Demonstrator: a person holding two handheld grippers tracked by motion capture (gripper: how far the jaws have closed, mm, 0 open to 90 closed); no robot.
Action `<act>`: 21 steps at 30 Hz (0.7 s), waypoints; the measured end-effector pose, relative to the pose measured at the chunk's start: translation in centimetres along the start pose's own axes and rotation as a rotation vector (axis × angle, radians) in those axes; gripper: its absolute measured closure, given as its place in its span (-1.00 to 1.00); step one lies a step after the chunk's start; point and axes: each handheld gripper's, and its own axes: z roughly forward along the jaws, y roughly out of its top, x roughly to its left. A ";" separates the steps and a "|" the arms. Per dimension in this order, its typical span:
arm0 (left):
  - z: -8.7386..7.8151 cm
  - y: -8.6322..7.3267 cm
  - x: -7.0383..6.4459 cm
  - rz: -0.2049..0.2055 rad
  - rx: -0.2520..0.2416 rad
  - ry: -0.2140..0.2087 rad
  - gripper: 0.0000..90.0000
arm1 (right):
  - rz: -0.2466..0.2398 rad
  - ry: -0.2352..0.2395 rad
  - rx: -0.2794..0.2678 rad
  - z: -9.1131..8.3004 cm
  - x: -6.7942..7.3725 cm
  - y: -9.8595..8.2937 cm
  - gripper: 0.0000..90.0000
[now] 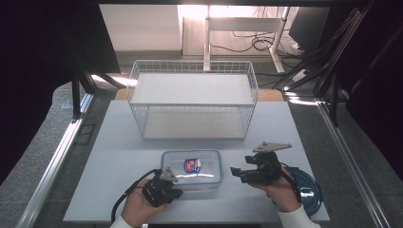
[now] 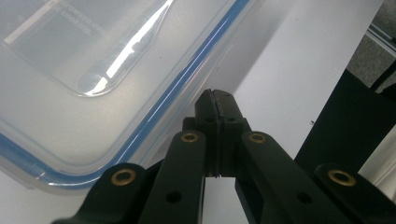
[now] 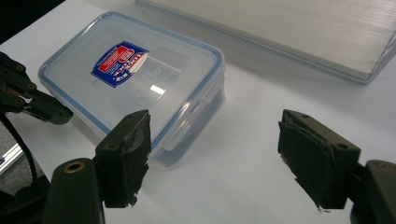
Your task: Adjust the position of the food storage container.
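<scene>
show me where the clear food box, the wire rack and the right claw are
clear food box (image 1: 192,170), high view, on its lid by the sticker
wire rack (image 1: 192,88), high view, on its upper shelf
right claw (image 3: 212,158), right gripper view, midway between its open fingertips

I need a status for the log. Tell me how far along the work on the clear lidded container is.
Early stage. Done: the clear lidded container sits on the white table with its lid on, in front of the wire shelf rack. In hand: the left gripper, shut, is at the container's edge; the right gripper hangs open beside it. Left: nothing is gripped or moved yet.
</scene>
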 end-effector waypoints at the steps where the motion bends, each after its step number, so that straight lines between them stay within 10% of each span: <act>1: 0.0 0.0 0.0 0.001 0.000 0.000 1.00 | 0.000 0.000 0.000 0.0 0.0 0.0 -0.43; 8: -0.2 0.0 0.0 -0.008 -0.009 -0.010 1.00 | 0.000 -0.002 0.006 0.2 0.0 -0.1 -0.43; 14: -3.2 0.7 -0.9 -0.021 -0.158 -0.054 0.90 | -0.011 0.002 -0.019 0.0 0.4 0.0 -0.50; 18: -4.5 0.6 -0.4 -0.101 -0.267 0.027 0.18 | -0.013 0.003 -0.028 0.1 0.7 0.0 -0.55; 19: -5.3 0.4 0.3 -0.177 -0.296 0.099 -0.03 | -0.009 0.009 -0.034 0.2 0.9 -0.1 -0.57; 21: -5.9 0.2 1.2 -0.236 -0.310 0.115 -0.32 | -0.005 0.013 -0.043 0.3 1.1 -0.1 -0.59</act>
